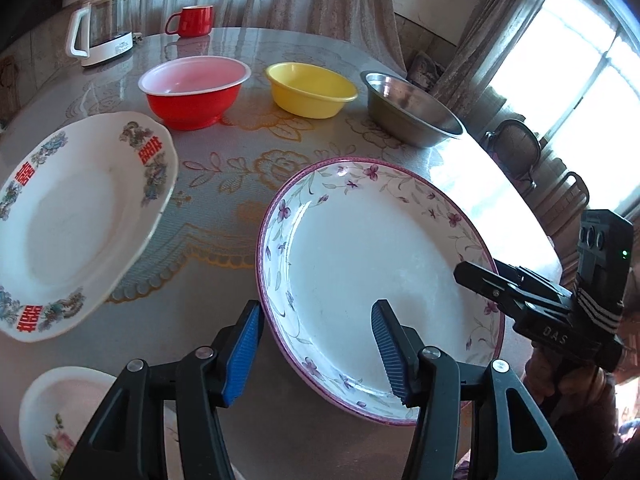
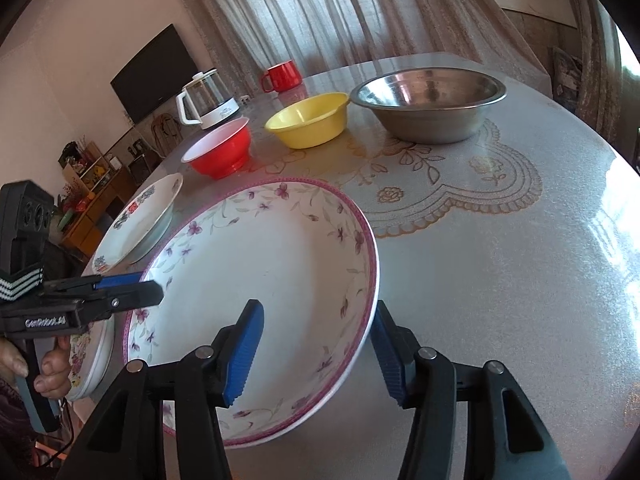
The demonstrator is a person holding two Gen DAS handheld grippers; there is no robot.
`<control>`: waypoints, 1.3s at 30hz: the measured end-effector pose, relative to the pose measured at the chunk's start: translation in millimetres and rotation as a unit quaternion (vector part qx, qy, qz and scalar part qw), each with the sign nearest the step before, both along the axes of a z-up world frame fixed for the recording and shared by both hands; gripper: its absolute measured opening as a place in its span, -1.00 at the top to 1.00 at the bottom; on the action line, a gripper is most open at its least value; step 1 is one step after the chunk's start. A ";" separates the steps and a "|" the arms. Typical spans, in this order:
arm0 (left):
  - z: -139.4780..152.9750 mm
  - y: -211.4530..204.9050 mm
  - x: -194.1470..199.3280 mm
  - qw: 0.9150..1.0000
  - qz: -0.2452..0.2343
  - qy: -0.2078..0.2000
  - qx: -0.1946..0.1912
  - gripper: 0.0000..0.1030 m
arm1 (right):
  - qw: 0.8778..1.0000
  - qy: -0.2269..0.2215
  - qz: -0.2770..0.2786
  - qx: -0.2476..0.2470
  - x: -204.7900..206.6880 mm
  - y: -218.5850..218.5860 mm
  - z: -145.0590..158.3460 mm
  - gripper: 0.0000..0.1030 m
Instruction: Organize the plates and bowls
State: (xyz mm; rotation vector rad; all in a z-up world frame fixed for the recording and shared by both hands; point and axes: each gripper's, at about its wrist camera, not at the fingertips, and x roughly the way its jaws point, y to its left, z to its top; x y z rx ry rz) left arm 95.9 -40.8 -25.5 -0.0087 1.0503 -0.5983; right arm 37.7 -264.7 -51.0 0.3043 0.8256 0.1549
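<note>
Purple-rimmed plate (image 1: 380, 264) straddled at both edges by open left gripper (image 1: 316, 352), right gripper (image 2: 316, 354)

Plate (image 1: 380, 276): white, purple rim, violet flower sprays. Second plate (image 1: 76, 224): white, red characters, blue-green motifs. Bowls: red (image 1: 194, 90), yellow (image 1: 310, 90), steel grey (image 1: 410, 110). Counter (image 1: 224, 184): grey, gold floral lace pattern.

Purple-floral plate (image 1: 380, 264) near table edge, tilted. Red-char plate (image 1: 76, 220) to its left. Behind, in a row: red bowl (image 1: 194, 90), yellow bowl (image 1: 310, 88), steel bowl (image 1: 410, 110), all upright.
</note>
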 end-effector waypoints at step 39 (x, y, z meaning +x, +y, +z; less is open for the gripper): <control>-11.4 -61.0 14.1 1.000 0.013 0.005 0.006 -0.23 | 0.988 0.028 -0.099 -0.111 19.0 -20.4 0.5 -0.05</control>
